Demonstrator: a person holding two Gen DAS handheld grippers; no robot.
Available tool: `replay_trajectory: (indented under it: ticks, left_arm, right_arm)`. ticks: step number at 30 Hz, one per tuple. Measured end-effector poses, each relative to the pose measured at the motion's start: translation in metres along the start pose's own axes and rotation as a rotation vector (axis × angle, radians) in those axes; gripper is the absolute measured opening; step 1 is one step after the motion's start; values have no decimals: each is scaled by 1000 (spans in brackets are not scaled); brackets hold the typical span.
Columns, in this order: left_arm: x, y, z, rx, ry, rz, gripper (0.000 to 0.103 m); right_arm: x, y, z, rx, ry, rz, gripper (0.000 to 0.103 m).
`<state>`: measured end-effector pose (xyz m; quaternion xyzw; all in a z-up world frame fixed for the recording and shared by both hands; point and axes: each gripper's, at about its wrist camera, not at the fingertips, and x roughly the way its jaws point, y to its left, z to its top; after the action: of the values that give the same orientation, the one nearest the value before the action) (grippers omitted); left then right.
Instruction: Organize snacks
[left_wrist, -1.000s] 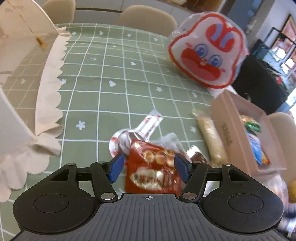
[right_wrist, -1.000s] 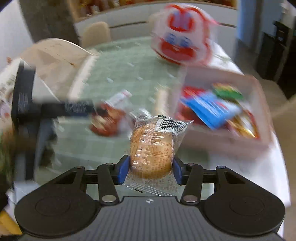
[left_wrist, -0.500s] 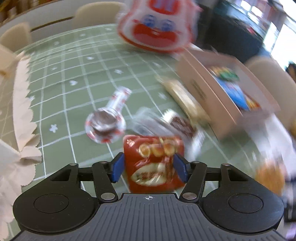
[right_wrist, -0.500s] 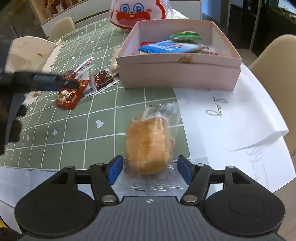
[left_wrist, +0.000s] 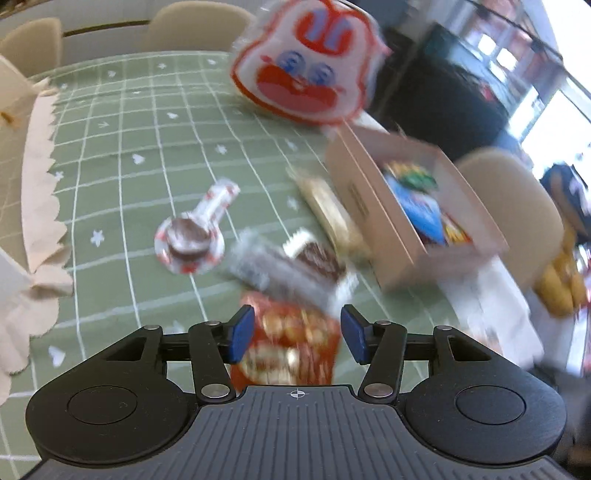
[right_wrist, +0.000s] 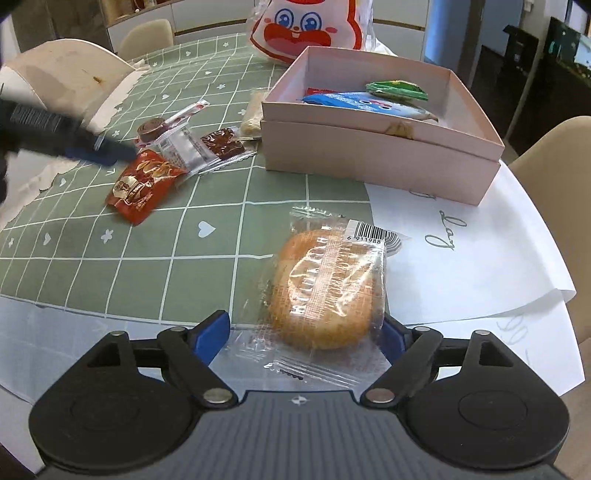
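A red snack packet (left_wrist: 291, 350) lies flat on the green checked tablecloth, also seen in the right wrist view (right_wrist: 142, 182). My left gripper (left_wrist: 297, 334) straddles its far end with the jaws closing; a thin gap shows at the right pad, so nothing is gripped. A wrapped round bun (right_wrist: 325, 288) rests on the table edge between the pads of my right gripper (right_wrist: 303, 336). Those jaws are opening, and the left pad stands well clear of the wrapper. The pink box (right_wrist: 369, 151) holds blue, green and red packets.
A bunny-face bag (right_wrist: 306, 26) stands behind the box. A chocolate lolly (left_wrist: 188, 240), a brown packet (left_wrist: 317, 258) and a pale bar (left_wrist: 328, 214) lie left of the box. White paper (right_wrist: 461, 258) covers the table's right edge. A cream scalloped cloth (left_wrist: 37, 166) lies far left.
My right gripper came down to the table edge and let go of the bun, its jaws spreading wide. My left gripper's jaws narrowed around the red packet while its view swung towards the box.
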<state>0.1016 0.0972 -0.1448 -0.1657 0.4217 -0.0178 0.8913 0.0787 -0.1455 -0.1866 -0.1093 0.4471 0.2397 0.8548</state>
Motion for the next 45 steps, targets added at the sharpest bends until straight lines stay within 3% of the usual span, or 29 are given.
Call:
replay_trajectory:
  ticks: [4, 9, 12, 14, 16, 20, 23, 26, 31, 38, 45]
  left_arm:
    - [28, 8, 2, -74, 54, 32, 54]
    - [20, -23, -22, 160, 108, -81, 54]
    - [2, -35, -35, 239, 88, 12, 52]
    - [-14, -31, -40, 169, 85, 61, 51]
    - [-25, -19, -44, 29, 123, 37, 51]
    - [-16, 3, -59, -289, 278, -160, 51]
    - [1, 4, -60, -345, 264, -120, 51]
    - [11, 3, -49, -386, 174, -101, 49]
    - [25, -26, -29, -243, 121, -49, 49]
    - [-5, -94, -47, 152, 70, 57, 50]
    - [15, -129, -77, 314, 94, 121, 55]
  right_arm:
    - [-2, -1, -3, 10, -2, -11, 84]
    - [-3, -5, -6, 33, -18, -13, 86]
    - [-1, -1, -6, 22, -17, -26, 89]
    - [-1, 0, -6, 25, -20, -27, 92]
    - [-1, 1, -7, 25, -24, -28, 93]
    - [1, 2, -8, 21, -26, -27, 97]
    - [2, 2, -6, 13, -24, -23, 97]
    - [2, 1, -7, 3, -23, -16, 97]
    - [0, -3, -9, -5, -25, -9, 98]
    - [-5, -21, -10, 39, -23, -32, 95]
    - [-16, -63, -24, 213, -80, -26, 95]
